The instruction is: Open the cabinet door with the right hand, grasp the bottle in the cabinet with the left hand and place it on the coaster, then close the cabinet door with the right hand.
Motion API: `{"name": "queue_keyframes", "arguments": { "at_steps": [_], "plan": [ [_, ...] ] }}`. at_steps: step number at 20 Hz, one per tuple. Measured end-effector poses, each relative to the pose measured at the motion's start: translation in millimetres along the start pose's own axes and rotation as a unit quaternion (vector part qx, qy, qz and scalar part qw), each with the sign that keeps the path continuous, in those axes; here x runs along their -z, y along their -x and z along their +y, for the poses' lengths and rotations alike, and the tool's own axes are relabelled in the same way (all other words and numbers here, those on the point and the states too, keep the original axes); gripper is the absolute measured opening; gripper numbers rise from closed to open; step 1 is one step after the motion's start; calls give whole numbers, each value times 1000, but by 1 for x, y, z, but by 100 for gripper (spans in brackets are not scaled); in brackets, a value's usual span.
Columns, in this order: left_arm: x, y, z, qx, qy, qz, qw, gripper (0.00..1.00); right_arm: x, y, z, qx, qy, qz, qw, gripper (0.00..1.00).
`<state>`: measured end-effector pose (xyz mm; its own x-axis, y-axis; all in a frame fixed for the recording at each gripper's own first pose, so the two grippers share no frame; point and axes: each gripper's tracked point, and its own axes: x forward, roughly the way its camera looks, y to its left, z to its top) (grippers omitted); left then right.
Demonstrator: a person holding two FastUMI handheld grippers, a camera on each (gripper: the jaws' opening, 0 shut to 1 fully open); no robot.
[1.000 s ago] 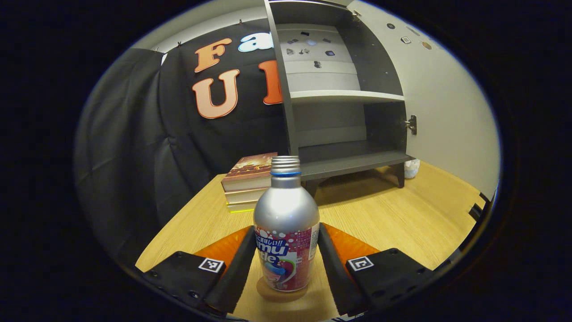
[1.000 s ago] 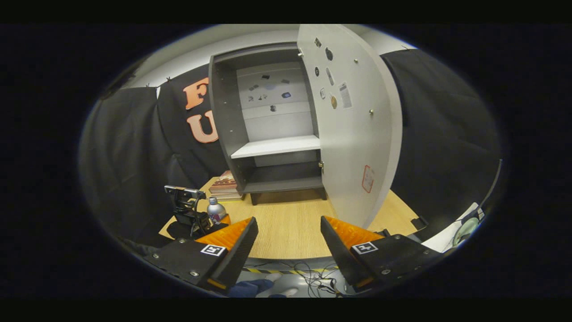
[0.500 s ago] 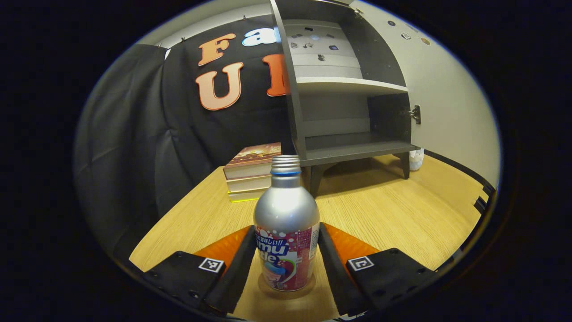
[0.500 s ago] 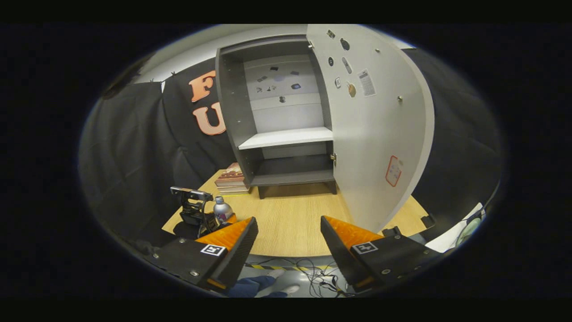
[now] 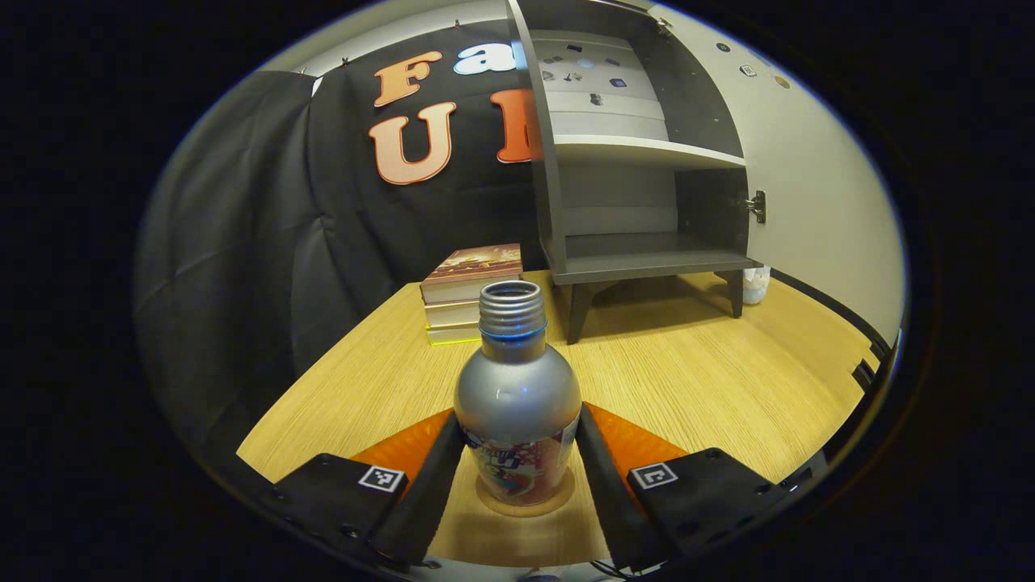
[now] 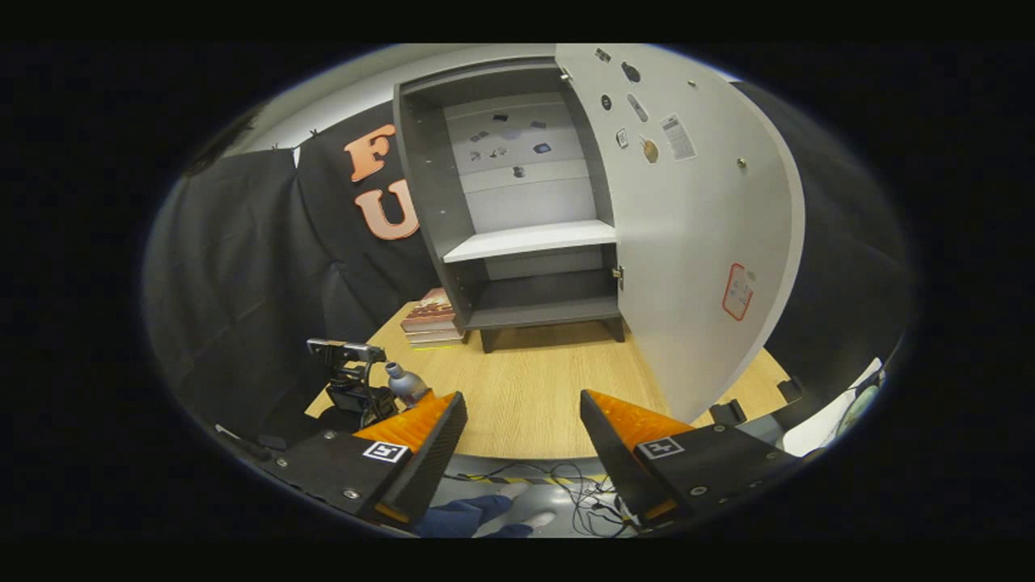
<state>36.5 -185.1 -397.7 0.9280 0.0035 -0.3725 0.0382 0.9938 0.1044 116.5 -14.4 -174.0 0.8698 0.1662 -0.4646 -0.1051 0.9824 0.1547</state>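
Observation:
A silver bottle [image 5: 517, 404] with a red label stands between the fingers of my left gripper [image 5: 517, 473], which is shut on its body. Its base sits over a round tan coaster [image 5: 558, 503] near the table's front edge; I cannot tell whether it rests there. In the right gripper view the bottle [image 6: 403, 382] leans left in the left gripper [image 6: 356, 392]. The grey cabinet [image 6: 525, 242] stands open, its pale door [image 6: 695, 242] swung out to the right. My right gripper [image 6: 521, 436] hangs open over the table's front edge, well short of the door.
A stack of books [image 5: 469, 291] lies left of the cabinet [image 5: 639, 202]. A small white object [image 5: 754, 284] sits by the cabinet's right leg. The wooden table [image 6: 534, 396] stretches between cabinet and grippers. Cables and a person's shoe [image 6: 517, 521] show on the floor below.
The left gripper has tipped, so the bottle is seen from higher and leans in the right gripper view. The right gripper has shifted slightly and stays open.

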Motion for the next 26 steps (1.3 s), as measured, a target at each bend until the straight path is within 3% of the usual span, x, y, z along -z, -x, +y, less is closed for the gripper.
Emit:
{"name": "queue_keyframes", "arguments": {
  "at_steps": [7, 13, 17, 26],
  "plan": [
    [-4, 5, 6, -2, 12, -1, 1000, 88, 0, 7, -4, 3, 0, -4, 1000, 88],
    [-43, 16, 9, -5, 8, -33, 999, 91, -2, 18, -7, 4, 1, -15, 1000, 88],
    [-102, 35, 12, -7, 8, -77, 997, 91, -20, 32, -11, 2, -7, -48, 999, 87],
    [-240, 90, -10, 34, 10, -165, 986, 89, -93, 87, -51, 31, -5, -161, 986, 87]
  ]
}}
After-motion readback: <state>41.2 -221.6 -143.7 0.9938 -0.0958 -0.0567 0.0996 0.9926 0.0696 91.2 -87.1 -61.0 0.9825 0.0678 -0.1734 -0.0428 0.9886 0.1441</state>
